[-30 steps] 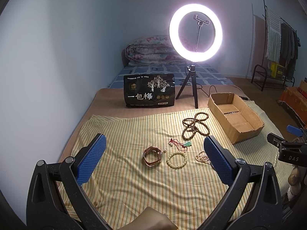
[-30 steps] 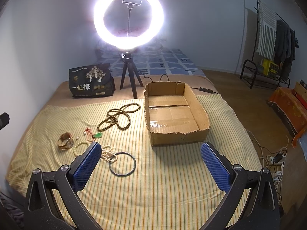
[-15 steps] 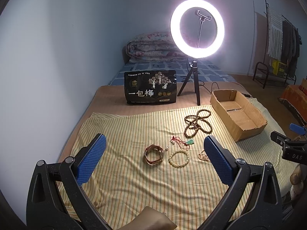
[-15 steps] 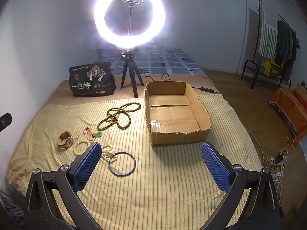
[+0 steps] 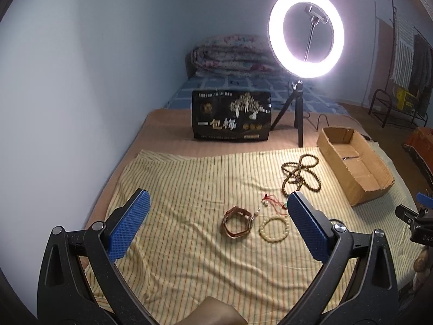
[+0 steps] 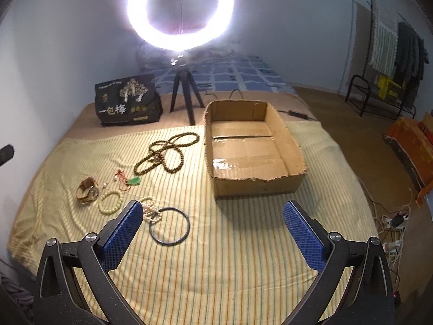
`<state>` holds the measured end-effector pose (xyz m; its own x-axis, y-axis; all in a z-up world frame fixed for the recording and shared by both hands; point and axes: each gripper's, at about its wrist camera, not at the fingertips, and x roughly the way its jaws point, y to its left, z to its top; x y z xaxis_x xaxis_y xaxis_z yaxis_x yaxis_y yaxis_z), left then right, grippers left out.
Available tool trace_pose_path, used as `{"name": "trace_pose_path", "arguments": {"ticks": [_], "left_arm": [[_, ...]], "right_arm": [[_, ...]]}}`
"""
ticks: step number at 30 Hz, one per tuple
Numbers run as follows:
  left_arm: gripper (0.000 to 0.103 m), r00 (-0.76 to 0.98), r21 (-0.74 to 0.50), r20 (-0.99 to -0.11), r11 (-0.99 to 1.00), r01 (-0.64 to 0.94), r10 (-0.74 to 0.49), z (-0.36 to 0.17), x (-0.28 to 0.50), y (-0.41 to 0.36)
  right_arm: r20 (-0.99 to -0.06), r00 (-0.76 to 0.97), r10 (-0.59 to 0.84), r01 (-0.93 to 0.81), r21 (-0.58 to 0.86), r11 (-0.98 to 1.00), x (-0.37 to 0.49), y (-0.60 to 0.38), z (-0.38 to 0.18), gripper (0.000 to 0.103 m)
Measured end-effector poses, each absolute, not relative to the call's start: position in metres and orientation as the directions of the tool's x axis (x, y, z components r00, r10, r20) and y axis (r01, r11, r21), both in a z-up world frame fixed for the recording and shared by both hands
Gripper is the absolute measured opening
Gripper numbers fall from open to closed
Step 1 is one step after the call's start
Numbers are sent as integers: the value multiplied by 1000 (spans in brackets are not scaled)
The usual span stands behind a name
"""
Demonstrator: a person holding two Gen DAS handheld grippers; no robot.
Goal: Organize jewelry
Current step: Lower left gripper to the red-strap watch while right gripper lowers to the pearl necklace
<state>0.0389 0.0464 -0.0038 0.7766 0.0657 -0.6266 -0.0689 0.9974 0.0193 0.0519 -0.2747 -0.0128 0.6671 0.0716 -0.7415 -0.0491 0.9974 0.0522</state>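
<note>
left wrist | both tools apart | pearl strand (image 6: 150, 209) half hidden, perhaps tangled

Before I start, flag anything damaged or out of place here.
The cardboard box has a ragged, torn front rim. All the jewelry lies loose on the striped cloth; the brown bead necklace is twisted into tangled loops.

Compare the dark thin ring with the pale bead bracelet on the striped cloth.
The black ring is a thin, smooth, dark hoop; the bead bracelet is cream, made of round beads. The black ring looks wider across and touches the pearl strand; the bead bracelet lies apart. Both lie flat.
</note>
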Motion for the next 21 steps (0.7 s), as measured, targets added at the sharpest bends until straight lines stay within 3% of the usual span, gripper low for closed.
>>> {"name": "trace_pose_path", "arguments": {"ticks": [8,13,18,21], "left_arm": [[101,698,-45,-716,998,-46,0,-30,68,71],[86,645,-115,-762,992,-48,-57,-52,89,79],[60,527,-173,-842,983,-60,-116,-93,113,80],[51,473,-208,-868,975,-74,-150,-112,124,81]], "right_arm": [[-767,635,89,-115,21,993,68,-262,-36,103],[-780,613,125,-203,-3,979,77,-246,-48,103],[-821,537,193,-291,34,956,94,-227,-63,102],[-846,485,224,-366,37,930,103,-212,-74,93]]}}
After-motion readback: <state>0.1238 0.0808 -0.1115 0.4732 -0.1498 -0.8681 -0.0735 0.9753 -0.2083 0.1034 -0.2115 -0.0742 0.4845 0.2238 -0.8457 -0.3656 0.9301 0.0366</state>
